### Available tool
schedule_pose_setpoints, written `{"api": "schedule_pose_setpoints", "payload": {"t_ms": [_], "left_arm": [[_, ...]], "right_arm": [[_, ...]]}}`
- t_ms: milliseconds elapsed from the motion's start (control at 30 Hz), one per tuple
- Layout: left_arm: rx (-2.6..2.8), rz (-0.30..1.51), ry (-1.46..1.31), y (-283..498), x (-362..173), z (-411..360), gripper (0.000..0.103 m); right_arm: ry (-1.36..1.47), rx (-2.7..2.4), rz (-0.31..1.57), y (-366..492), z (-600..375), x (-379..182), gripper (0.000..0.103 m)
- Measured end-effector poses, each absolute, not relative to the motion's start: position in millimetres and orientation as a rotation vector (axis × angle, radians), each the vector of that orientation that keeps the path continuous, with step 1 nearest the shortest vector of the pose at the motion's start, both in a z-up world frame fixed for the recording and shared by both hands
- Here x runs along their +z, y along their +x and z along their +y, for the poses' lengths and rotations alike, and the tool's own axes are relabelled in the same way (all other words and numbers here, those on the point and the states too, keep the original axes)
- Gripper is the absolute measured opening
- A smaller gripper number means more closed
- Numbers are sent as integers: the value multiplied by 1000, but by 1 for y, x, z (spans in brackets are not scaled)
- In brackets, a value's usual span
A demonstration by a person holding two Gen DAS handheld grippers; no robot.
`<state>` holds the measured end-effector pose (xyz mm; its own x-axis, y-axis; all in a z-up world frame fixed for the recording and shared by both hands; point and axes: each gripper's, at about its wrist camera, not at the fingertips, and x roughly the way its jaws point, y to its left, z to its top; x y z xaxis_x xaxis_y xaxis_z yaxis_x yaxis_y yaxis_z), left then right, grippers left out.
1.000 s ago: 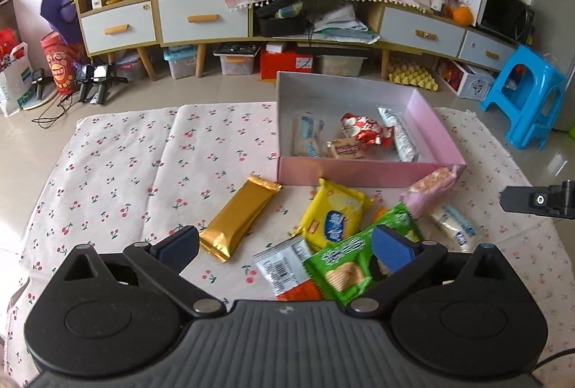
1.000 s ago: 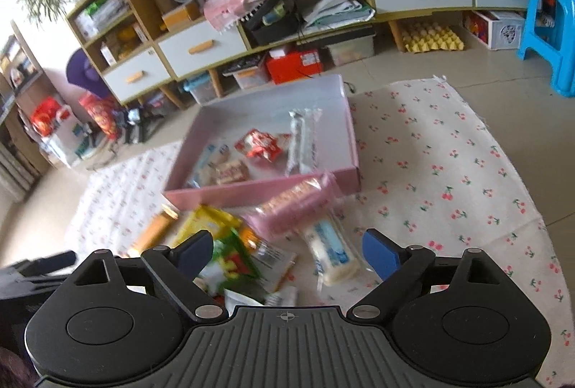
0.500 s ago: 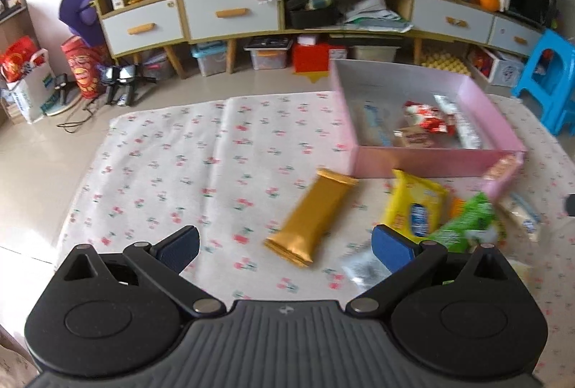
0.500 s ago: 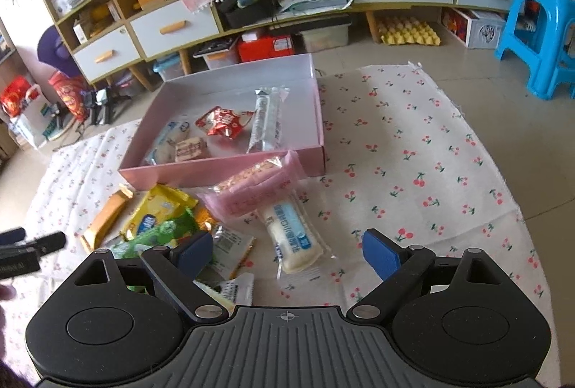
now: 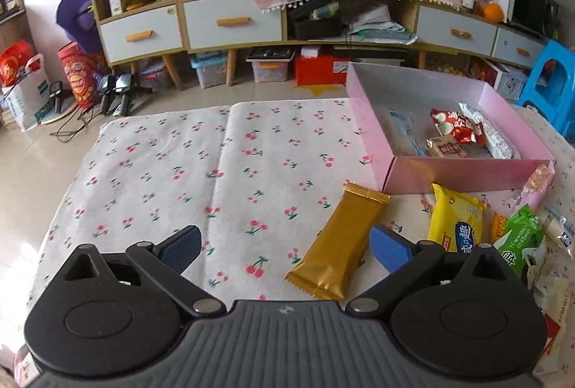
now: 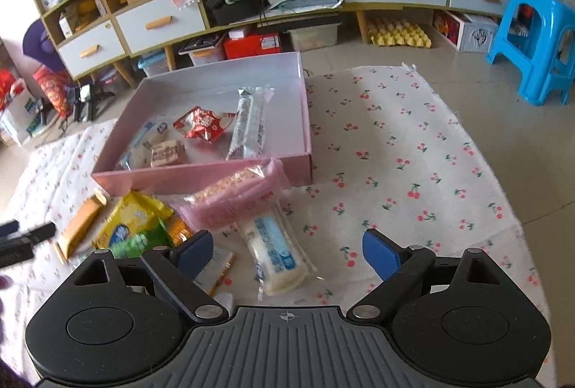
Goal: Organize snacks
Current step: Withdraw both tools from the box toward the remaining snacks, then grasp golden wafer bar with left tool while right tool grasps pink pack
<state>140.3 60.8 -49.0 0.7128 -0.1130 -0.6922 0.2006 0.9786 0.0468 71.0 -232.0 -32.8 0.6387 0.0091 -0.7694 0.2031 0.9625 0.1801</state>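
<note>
A pink box (image 5: 452, 172) (image 6: 201, 176) on the cherry-print cloth holds several snacks, among them a red packet (image 6: 203, 123) and a long clear packet (image 6: 249, 123). Loose snacks lie in front of it: a gold bar (image 5: 339, 244) (image 6: 77, 226), a yellow packet (image 5: 456, 222) (image 6: 131, 219), a green packet (image 5: 521, 240), a pink packet (image 6: 239, 195) leaning on the box wall, and a white-blue packet (image 6: 275, 251). My left gripper (image 5: 284, 249) is open and empty, with the gold bar between its fingers. My right gripper (image 6: 285, 253) is open and empty over the white-blue packet.
The cherry-print cloth (image 5: 215, 172) covers a low table. A wooden cabinet (image 5: 230, 21) with drawers stands behind. A blue stool (image 6: 539, 42) is at the right. Bags and cables (image 5: 72, 93) lie on the floor at the left. The left gripper (image 6: 21, 240) shows at the right wrist view's left edge.
My left gripper has swung left, so the snacks and box now sit further right in its view. My right gripper has moved closer to the white-blue packet. Both stay open.
</note>
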Motion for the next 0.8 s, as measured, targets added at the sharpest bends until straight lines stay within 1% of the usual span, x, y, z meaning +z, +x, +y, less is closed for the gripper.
{"api": "schedule_pose_setpoints", "payload": {"t_ms": [33, 100, 233, 367, 400, 500, 567, 600, 667, 800], "left_arm": [[-182, 765, 121, 142, -52, 59, 94], [-184, 788, 102, 146, -55, 58, 86], [-202, 800, 88, 151, -60, 54, 81], [-203, 821, 97, 155, -66, 53, 72], [-204, 828, 91, 156, -68, 54, 72], [-216, 838, 71, 158, -71, 57, 72], [-222, 836, 67, 158, -71, 57, 70], [-227, 837, 66, 158, -71, 58, 68], [-240, 841, 67, 158, -71, 58, 65], [-250, 842, 94, 157, -72, 55, 63]], "right_arm": [[288, -108, 873, 73, -232, -33, 92], [366, -82, 878, 78, -232, -36, 92], [582, -19, 894, 88, -236, -45, 92], [737, 21, 907, 98, -239, -54, 91], [762, 26, 910, 100, -238, -56, 90], [807, 24, 924, 107, -236, -63, 85], [835, 15, 935, 110, -237, -70, 78], [854, 11, 940, 111, -238, -74, 76], [899, 6, 945, 112, -242, -81, 68], [987, -6, 937, 112, -248, -95, 65]]}}
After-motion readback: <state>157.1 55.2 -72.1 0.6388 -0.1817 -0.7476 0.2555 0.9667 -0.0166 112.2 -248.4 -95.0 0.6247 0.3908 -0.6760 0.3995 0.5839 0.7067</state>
